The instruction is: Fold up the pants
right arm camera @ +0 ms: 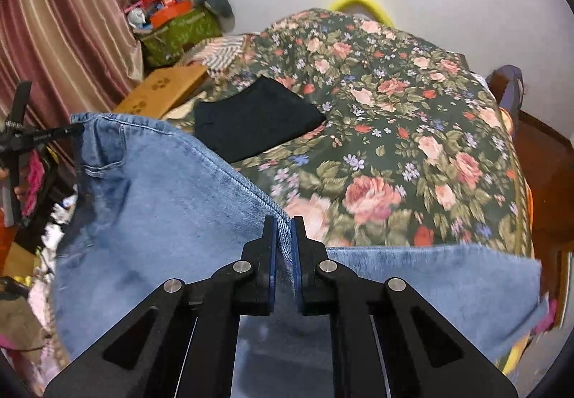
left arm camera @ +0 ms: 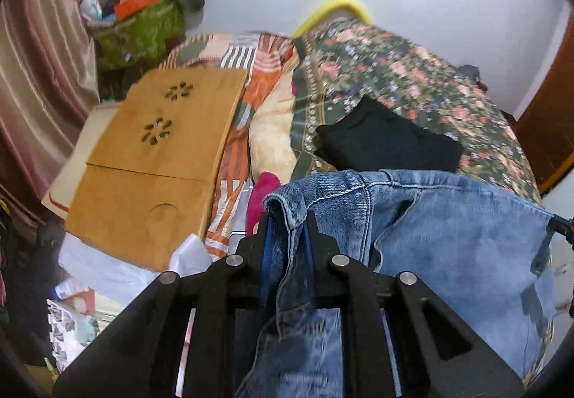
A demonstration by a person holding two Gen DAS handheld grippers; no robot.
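Left tool (left arm camera: 287,222) is pinching the bunched waistband corner of the faded blue denim pants (left arm camera: 448,236), while the right tool (right arm camera: 284,229) is pressing its blue-padded fingers (right arm camera: 269,254) together on the opposite stitched edge, so the garment is hanging stretched between them in the air just in front of the bed with the dark green floral bedspread (right arm camera: 412,111). Holding two corners apart is probably meant to flatten the cloth before laying it down for a fold. A folded black garment (right arm camera: 254,118) is already occupying the near part of the bedspread, and a light wooden lap tray with flower cut-outs (left arm camera: 158,161) is crowding the left side, narrowing the free landing area.
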